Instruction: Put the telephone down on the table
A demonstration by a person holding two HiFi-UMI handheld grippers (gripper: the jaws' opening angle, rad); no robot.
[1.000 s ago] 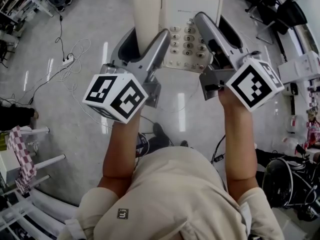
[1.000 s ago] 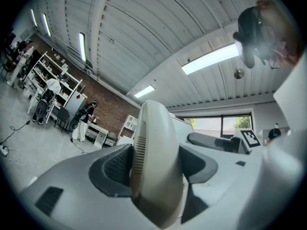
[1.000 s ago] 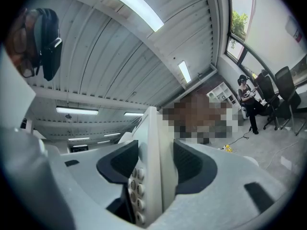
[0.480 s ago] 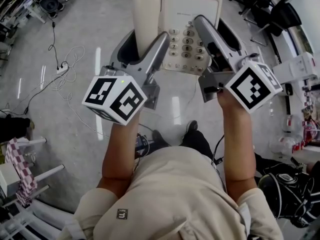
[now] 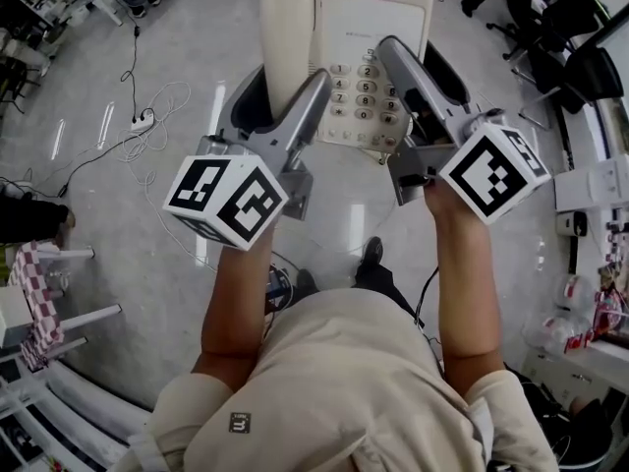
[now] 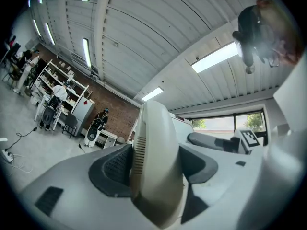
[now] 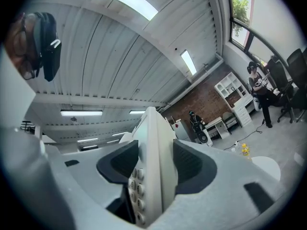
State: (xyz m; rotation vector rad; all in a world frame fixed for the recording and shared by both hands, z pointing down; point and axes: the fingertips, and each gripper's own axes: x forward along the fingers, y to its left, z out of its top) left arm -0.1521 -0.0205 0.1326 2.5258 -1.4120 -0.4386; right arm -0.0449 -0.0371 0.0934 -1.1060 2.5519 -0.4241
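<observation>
A cream desk telephone with its handset on the left and a keypad in the middle is held up in the air over the floor. My left gripper is shut on its handset side. My right gripper is shut on its keypad side. Both grippers tilt upward, so their views look past the phone to the ceiling. No table top shows under the phone in any view.
Below lies a shiny grey floor with a power strip and cables at the left. Office chairs stand at the right, a checked cloth on a rack at the lower left. Shelves and a person stand by a brick wall.
The phone and both grippers keep their grip and place in the view. The floor behind has shifted, so the person carrying them has moved or turned a little.
</observation>
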